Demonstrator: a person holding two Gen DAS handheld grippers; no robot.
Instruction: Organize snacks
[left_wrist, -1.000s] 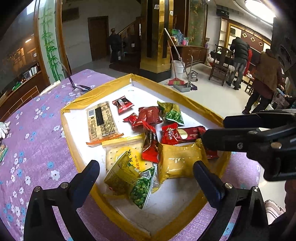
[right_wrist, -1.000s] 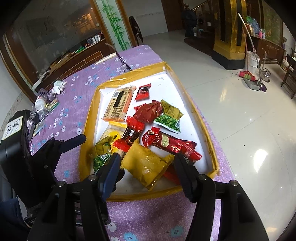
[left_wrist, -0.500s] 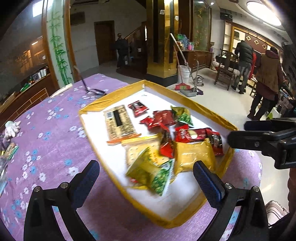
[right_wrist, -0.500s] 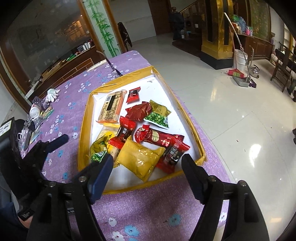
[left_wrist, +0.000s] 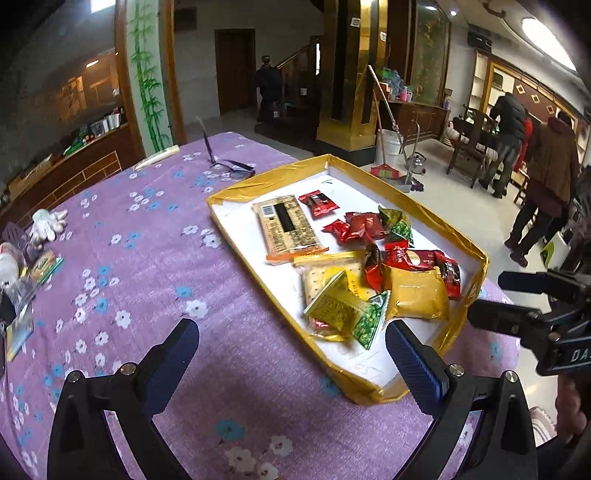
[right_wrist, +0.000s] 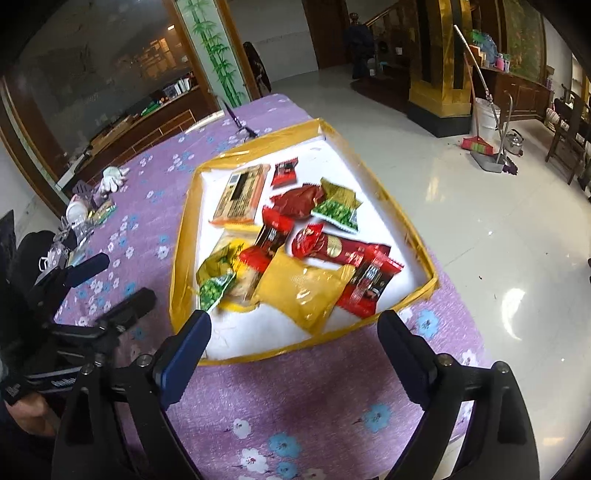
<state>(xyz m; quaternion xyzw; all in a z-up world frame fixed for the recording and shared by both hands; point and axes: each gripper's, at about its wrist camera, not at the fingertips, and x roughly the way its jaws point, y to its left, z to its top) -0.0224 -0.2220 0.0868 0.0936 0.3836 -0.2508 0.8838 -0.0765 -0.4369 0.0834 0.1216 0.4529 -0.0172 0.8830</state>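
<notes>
A shallow white tray with a yellow taped rim sits on the purple floral tablecloth. It holds several snack packets: a tan biscuit pack, a plain yellow pouch, red wrappers and green-yellow packets. My left gripper is open and empty, over the cloth at the tray's near left corner. My right gripper is open and empty, over the tray's near edge.
Purple glasses lie beyond the tray. A white glove and small clutter sit at the table's left edge. The table's right edge drops to a tiled floor with a broom and dustpan; people stand far right.
Both grippers have pulled back and up from the tray, both still open. The snacks look smaller and farther away; the left view has shifted left over the cloth.
</notes>
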